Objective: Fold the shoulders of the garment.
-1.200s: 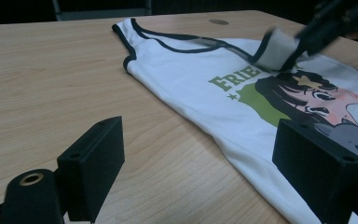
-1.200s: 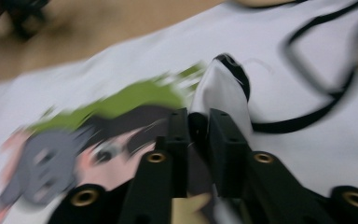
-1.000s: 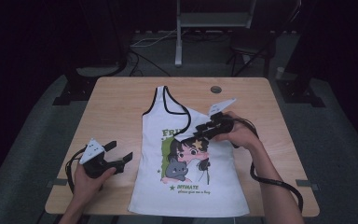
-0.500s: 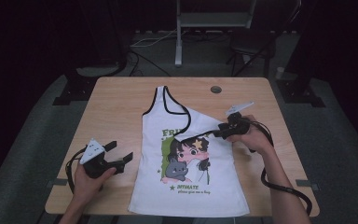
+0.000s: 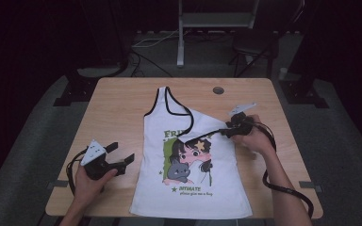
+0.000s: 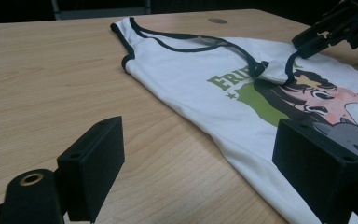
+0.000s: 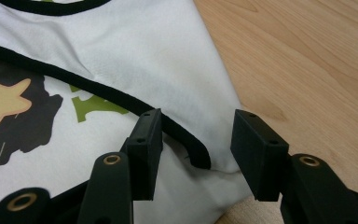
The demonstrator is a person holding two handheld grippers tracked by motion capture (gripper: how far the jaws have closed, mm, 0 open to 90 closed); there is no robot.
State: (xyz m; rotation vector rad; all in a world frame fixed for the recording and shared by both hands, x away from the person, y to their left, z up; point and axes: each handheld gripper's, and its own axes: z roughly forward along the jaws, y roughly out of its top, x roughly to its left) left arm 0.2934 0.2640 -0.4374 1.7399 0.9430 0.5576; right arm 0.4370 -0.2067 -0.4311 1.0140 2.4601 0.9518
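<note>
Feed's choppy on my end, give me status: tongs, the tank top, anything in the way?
Left tongs open, resting on table beside tank top. Right tongs open, just been widening, straddling folded strap edge. Nothing blocking.

A light wooden table (image 5: 118,108) takes up the middle of the high view, with a small round grommet (image 5: 218,90) set in its top near the far edge. Beyond it, at the top centre, stands a pale metal stand (image 5: 181,33). Dark cables (image 5: 143,63) run over the grey floor (image 5: 33,141) at upper left.
</note>
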